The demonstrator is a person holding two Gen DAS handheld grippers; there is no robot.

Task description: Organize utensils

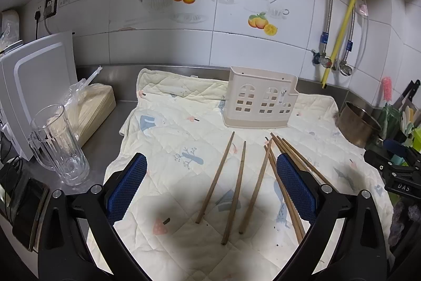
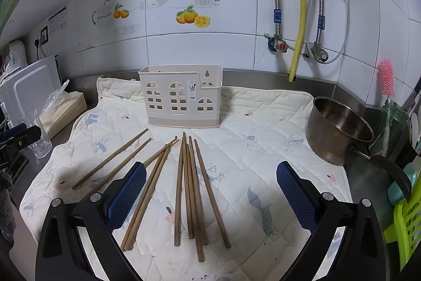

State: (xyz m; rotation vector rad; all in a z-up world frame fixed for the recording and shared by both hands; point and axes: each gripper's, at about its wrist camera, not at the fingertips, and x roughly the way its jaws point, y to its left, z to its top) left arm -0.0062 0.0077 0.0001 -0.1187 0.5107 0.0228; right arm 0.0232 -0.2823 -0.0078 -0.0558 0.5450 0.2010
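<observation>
Left wrist view. The left gripper [image 1: 211,185] hangs above the quilted cloth [image 1: 171,131] with its blue pads [image 1: 126,188] spread wide; nothing sits between them. Wooden chopsticks [image 1: 234,191] lie flat on the cloth: three loose sticks in the gap between the pads, with more bunched at the right, partly hidden behind the right-hand pad. The beige utensil holder [image 1: 260,99] stands upright on the far part of the cloth, apart from the chopstick tips. A ribbed drinking glass [image 1: 59,146] stands on the steel counter [image 1: 105,141] left of the cloth, near a bagged stack of pale sheets [image 1: 92,107] and a white board [image 1: 36,86] leaning at the left. A metal pot [image 1: 359,123] sits at the cloth's right edge. Part of the right gripper [image 1: 397,167] shows at the right edge; its opening cannot be judged from this view.

Right wrist view. The right gripper [image 2: 210,191] is likewise spread wide over the quilted cloth [image 2: 263,123], empty. The chopsticks [image 2: 189,191] lie fanned out below it: two apart at the left, a small group passing beside the left pad [image 2: 126,194], and a cluster in the middle, tips toward the utensil holder [image 2: 181,99]. The holder stands upright, just beyond the tips, not touching them. The metal pot [image 2: 339,131] rests at the right, its dark handle toward the camera. A pink bottle brush [image 2: 386,78] stands behind it.
</observation>
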